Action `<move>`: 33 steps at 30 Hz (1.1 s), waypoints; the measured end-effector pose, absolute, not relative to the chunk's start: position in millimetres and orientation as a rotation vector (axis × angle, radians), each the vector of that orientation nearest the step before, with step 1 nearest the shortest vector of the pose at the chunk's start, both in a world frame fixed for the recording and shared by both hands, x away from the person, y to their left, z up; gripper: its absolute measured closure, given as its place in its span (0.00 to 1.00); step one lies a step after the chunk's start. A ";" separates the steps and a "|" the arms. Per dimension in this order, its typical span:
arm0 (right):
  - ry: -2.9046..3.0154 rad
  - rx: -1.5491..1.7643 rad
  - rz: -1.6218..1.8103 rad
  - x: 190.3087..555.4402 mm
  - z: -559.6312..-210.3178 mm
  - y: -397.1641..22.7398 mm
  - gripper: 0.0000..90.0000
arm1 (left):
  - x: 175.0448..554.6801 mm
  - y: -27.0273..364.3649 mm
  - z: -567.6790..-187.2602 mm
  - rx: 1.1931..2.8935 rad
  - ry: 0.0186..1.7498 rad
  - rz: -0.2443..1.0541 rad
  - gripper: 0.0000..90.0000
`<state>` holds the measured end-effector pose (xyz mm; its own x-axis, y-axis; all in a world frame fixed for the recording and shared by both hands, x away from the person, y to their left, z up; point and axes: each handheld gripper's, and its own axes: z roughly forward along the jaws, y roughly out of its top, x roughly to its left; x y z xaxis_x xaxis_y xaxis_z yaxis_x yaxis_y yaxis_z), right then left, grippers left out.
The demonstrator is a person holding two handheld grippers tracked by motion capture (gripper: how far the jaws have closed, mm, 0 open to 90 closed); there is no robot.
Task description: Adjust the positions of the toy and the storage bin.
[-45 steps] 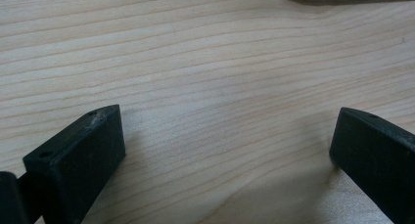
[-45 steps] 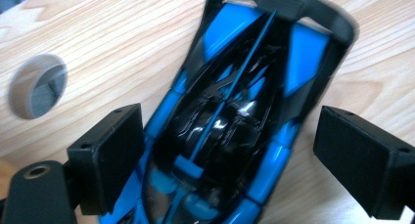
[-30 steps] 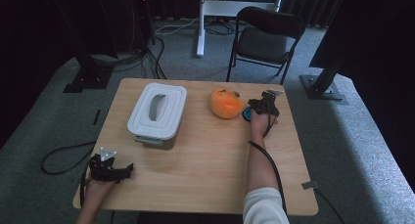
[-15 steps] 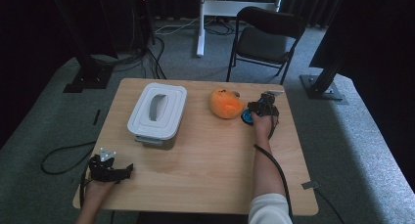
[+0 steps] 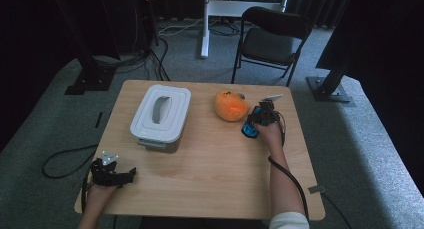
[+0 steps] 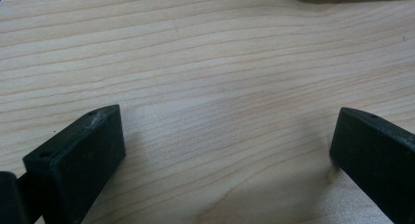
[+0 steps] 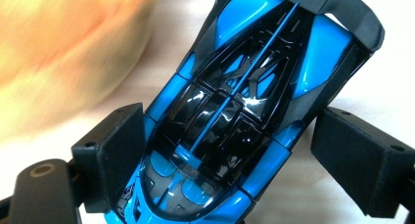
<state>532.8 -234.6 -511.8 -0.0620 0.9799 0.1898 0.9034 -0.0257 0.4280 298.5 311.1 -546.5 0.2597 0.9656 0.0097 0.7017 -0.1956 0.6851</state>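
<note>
Between tool (image 7: 220, 150) jaws, one toy car (image 7: 235, 111)

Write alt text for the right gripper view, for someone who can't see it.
A blue and black toy car lies between the right gripper's two black jaws, seen from above; the left jaw touches its side, the right stands slightly off it. A blurred orange soft toy sits at upper left on the pale table.

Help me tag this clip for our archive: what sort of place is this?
Probably a lab or studio set up for recording, not a home. A bare wooden table stands on grey carpet among dark curtains, black stand bases and loose floor cables. A folding chair sits behind the table.
</note>
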 end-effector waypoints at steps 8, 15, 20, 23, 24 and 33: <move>2.247 1.891 0.681 503.6 -510.8 -222.9 0.14 | 298.5 311.1 -546.5 1.971 1.505 0.608 0.00; 2.342 1.787 0.713 473.8 -512.0 -216.1 0.13 | 298.5 311.1 -546.5 1.971 1.506 0.608 0.00; 2.386 1.735 0.745 452.4 -513.3 -214.2 0.12 | 298.5 311.1 -546.5 1.972 1.505 0.608 0.00; 2.409 1.703 0.761 439.2 -514.1 -213.0 0.12 | 298.5 311.1 -546.5 1.971 1.505 0.607 0.00; 2.420 1.691 0.762 434.9 -514.1 -212.6 0.11 | 298.5 311.1 -546.5 1.971 1.506 0.607 0.00; 2.412 1.646 0.767 406.6 -512.7 -221.6 0.14 | 298.5 311.1 -546.5 1.971 1.506 0.607 0.00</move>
<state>406.6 -221.6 -512.7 -0.4001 0.8989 0.1786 0.8370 0.2790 0.4707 298.5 311.1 -546.5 0.2595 0.9657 0.0095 0.7020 -0.1953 0.6849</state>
